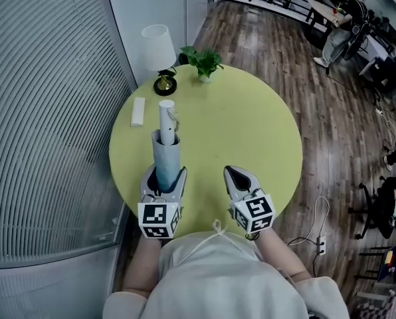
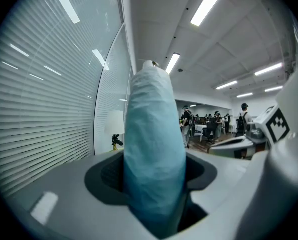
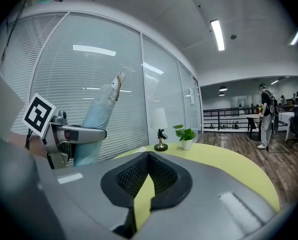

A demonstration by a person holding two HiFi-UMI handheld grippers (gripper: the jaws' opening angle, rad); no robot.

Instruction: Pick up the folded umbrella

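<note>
Umbrella sits in the left claw, over the left near edge of the round yellow bench. The claw's two jaws press on its pale blue cover from both sides, low down. Most of the umbrella sticks out past the jaws. It leans a bit toward the far edge of the bench, and a white end pokes out at the top.

In the left claw's view the umbrella fills the gap between the jaws and stands up tall.

The right claw is beside it, over the near edge of the bench and not touching the umbrella. Its jaws are closed, with nothing between them. Only a thin strip of yellow bench shows through.

The low end of the umbrella is hidden under the left claw, so I cannot tell if it touches the bench. In the right claw's view the umbrella is cut off at the bottom by that claw's own body.

A lamp and a small plant stand at the far edge of the bench.
</note>
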